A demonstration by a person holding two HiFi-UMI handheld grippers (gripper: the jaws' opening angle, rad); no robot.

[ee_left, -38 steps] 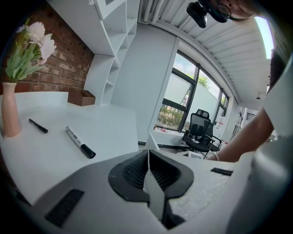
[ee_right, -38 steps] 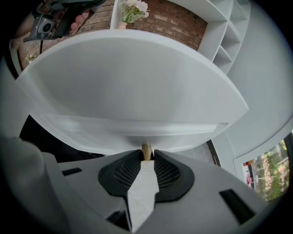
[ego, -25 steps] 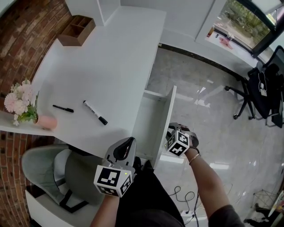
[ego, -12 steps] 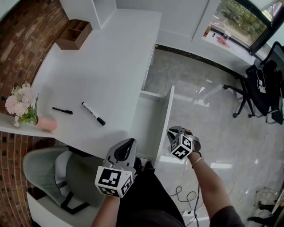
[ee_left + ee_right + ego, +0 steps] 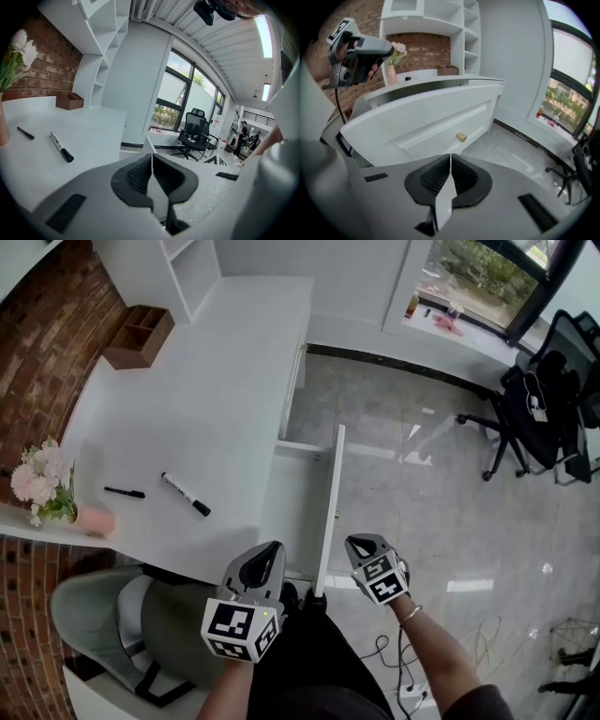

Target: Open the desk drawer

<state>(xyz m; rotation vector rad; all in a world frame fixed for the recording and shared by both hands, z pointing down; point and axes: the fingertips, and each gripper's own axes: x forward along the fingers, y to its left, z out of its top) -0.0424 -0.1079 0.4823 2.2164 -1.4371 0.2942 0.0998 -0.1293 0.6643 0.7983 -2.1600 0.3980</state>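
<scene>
Two grippers: the left gripper (image 5: pixel 266 553) is clenched on nothing, over the person's lap beside the desk (image 5: pixel 206 399); the right gripper (image 5: pixel 356 543) has just been closing, jaws now together with nothing between them.
Drawer: the drawer (image 5: pixel 329 502) stands pulled well out from under the desk, its brass knob (image 5: pixel 461 137) facing the right gripper, untouched.
Stage: the opening looks done.
Risk one: the right gripper hangs near the front panel; a careless swing could knock the drawer back in.
Risk two: the drawer juts out beside the person's legs; shifting could bump it.
</scene>
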